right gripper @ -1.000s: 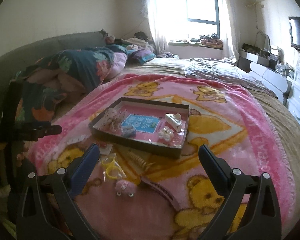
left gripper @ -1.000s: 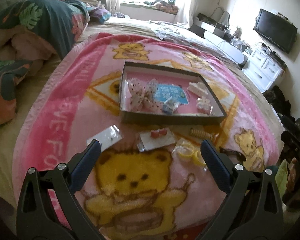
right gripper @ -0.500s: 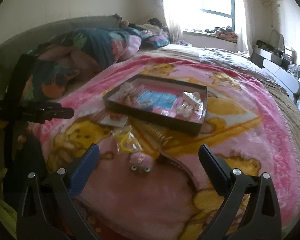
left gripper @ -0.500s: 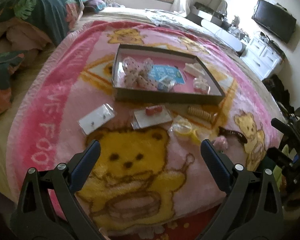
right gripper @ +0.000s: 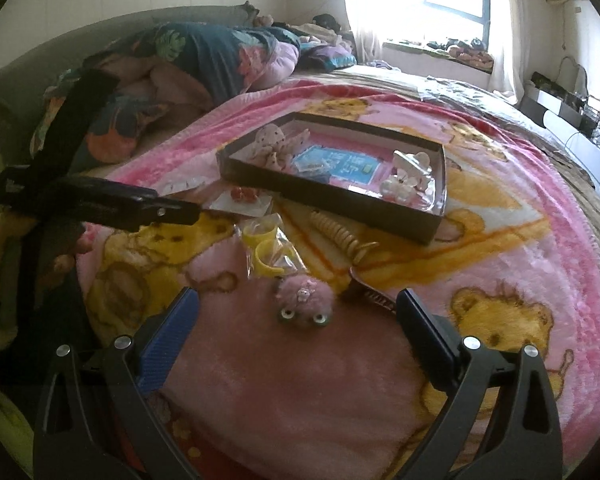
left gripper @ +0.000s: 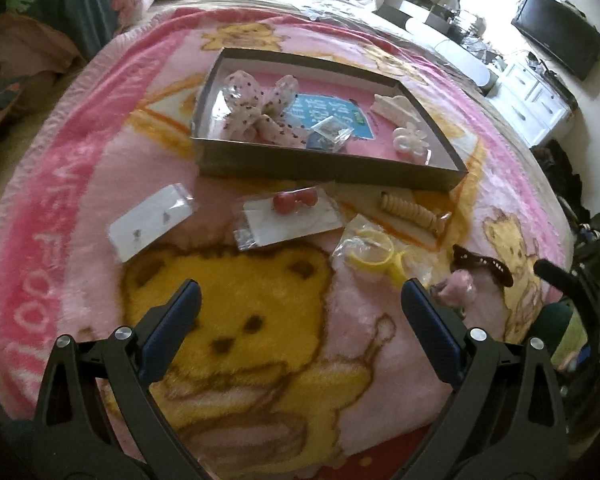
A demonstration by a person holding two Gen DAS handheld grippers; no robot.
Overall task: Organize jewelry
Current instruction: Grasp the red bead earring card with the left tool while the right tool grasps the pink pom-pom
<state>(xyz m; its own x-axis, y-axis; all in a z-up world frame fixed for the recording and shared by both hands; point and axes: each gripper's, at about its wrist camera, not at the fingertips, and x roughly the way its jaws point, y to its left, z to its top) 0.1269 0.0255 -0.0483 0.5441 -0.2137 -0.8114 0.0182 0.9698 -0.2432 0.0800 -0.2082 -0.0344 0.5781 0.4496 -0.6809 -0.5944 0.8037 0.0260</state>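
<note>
Both tools hang wide apart and empty above the pink blanket (left gripper: 80, 128): the left tool (left gripper: 300, 300) over the yellow bear print, the right tool (right gripper: 298, 312) just short of a pink fuzzy hair clip (right gripper: 304, 300). Bagged yellow rings (right gripper: 268, 252) lie beyond it, near the dark tray (right gripper: 328, 200) holding other pieces.
</note>
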